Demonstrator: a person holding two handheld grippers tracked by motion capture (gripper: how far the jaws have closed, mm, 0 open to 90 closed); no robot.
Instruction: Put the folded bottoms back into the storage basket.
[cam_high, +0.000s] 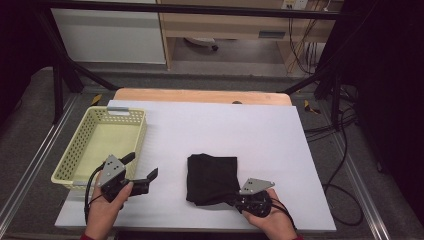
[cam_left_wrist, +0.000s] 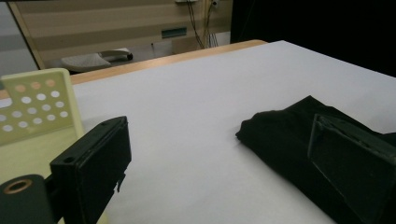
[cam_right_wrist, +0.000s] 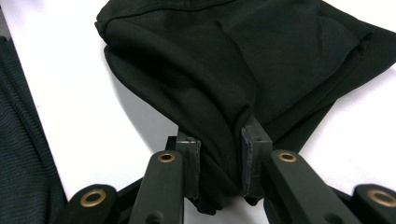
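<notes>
The right hand (cam_high: 272, 220) at 5 o'clock reaches its right gripper (cam_right_wrist: 219, 163) toward 11 o'clock, pads pinching a fold of the 1 black folded garment (cam_high: 212, 179) lying at table centre, while the left gripper (cam_high: 142, 172) hovers spread at 8 o'clock beside 1 yellow perforated basket (cam_high: 137, 131).

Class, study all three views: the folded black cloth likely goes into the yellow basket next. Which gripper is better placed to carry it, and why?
Right. The right gripper is already shut on the black cloth, its near edge pinched between the pads. The left gripper is open beside the basket, holding nothing.
</notes>
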